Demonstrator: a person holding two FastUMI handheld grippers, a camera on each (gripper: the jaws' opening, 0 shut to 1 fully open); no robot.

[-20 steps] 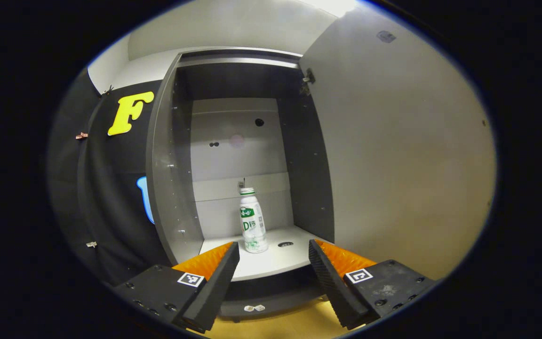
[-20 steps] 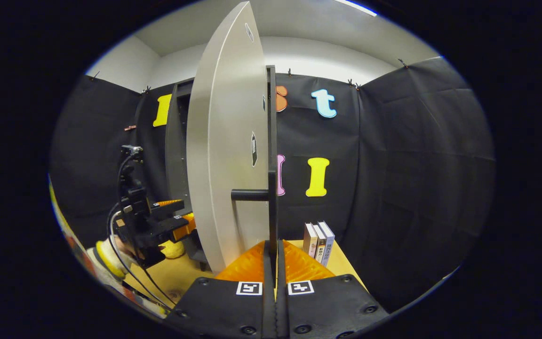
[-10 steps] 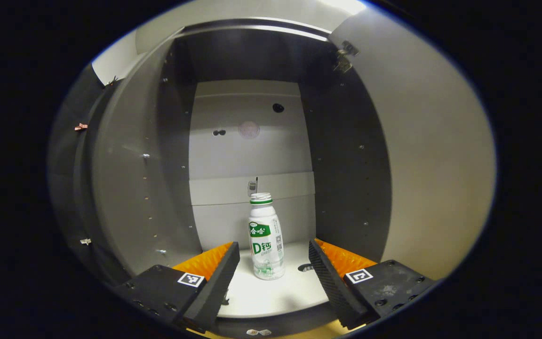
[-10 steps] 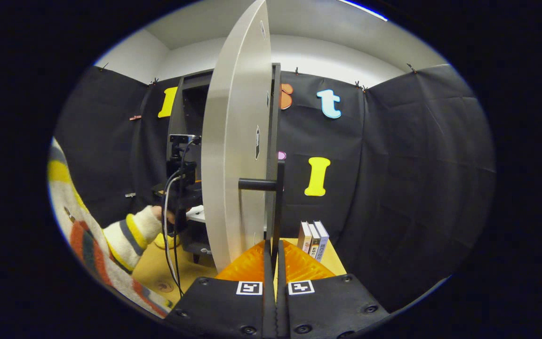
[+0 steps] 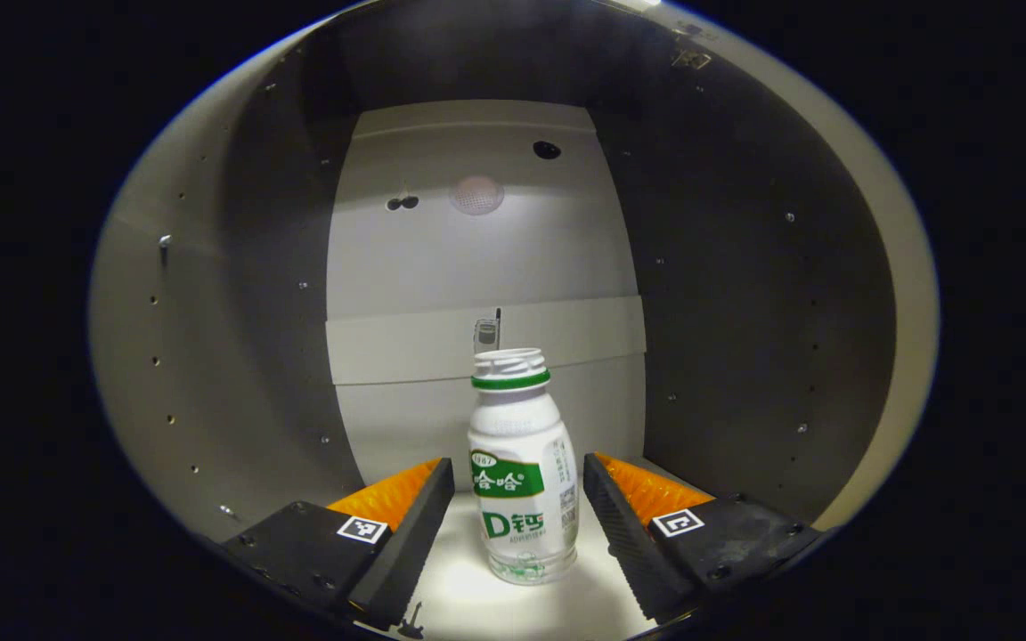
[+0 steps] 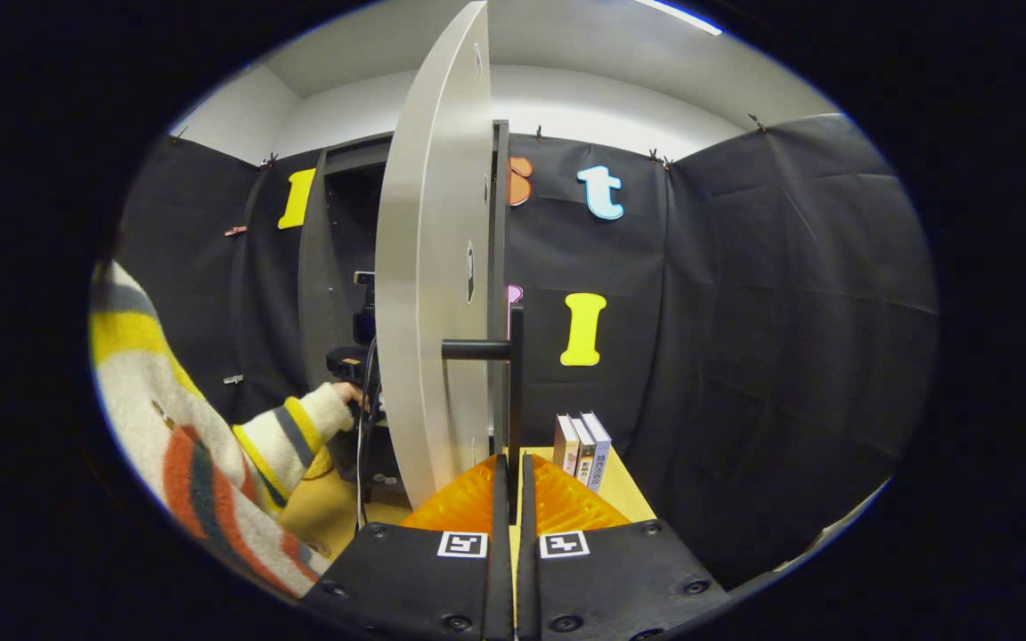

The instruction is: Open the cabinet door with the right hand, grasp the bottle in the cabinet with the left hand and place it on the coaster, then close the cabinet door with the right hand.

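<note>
My left hand-held gripper (image 5: 518, 525) inside cabinet (image 5: 237, 294), jaws wide, milk drink bottle (image 5: 523, 472) upright on shelf between fingers, no contact visible. Center on label, squeeze gently. Right hand-held gripper (image 6: 508, 463) clamped on door handle (image 6: 513, 392); hold door (image 6: 433, 294) steady.

One bottle (image 5: 523, 472), one cabinet door (image 6: 431, 294), seemingly three books (image 6: 581, 448).

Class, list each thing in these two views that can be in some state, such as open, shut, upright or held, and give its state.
Grey cabinet door: swung wide open.
White plastic bottle with green label: upright on the cabinet shelf, uncapped, ungripped.
Left claw: open, fingers either side of the bottle.
Right claw: shut on the door's dark bar handle.
Three books: standing upright together.
</note>
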